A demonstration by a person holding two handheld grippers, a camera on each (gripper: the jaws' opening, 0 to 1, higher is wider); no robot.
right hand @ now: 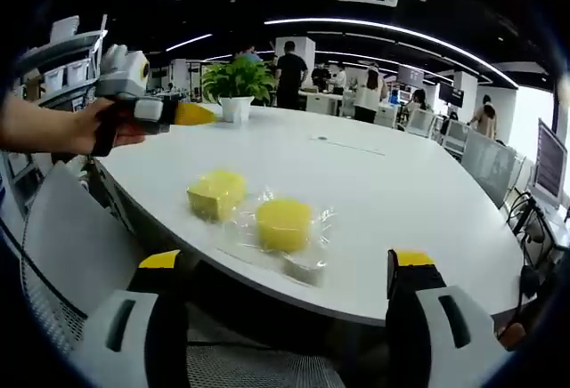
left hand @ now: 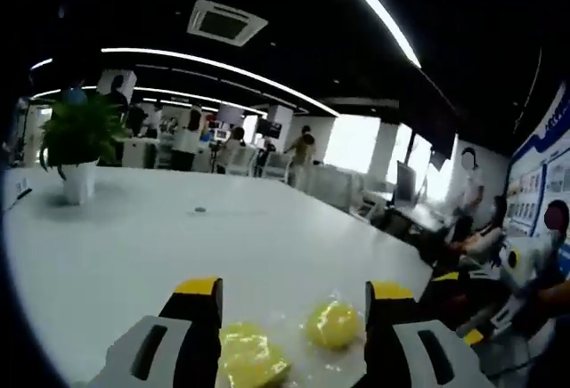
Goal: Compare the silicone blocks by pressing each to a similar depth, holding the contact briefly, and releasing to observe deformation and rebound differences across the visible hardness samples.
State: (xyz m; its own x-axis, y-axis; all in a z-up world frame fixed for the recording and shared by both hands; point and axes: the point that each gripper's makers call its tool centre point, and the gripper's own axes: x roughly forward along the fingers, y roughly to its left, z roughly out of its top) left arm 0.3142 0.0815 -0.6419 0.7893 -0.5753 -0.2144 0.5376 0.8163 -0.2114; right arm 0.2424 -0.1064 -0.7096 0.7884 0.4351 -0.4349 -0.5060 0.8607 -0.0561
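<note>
Currently 2 yellow silicone blocks lie side by side on the white worktop, while both grippers hover with jaws open, gripping nothing.

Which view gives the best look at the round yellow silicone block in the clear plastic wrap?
The right gripper view: the round yellow silicone block lies whole on the white table, unobstructed, beside the square yellow silicone block. In the left gripper view the round block sits low between that claw's jaws, blurred and glary.
</note>
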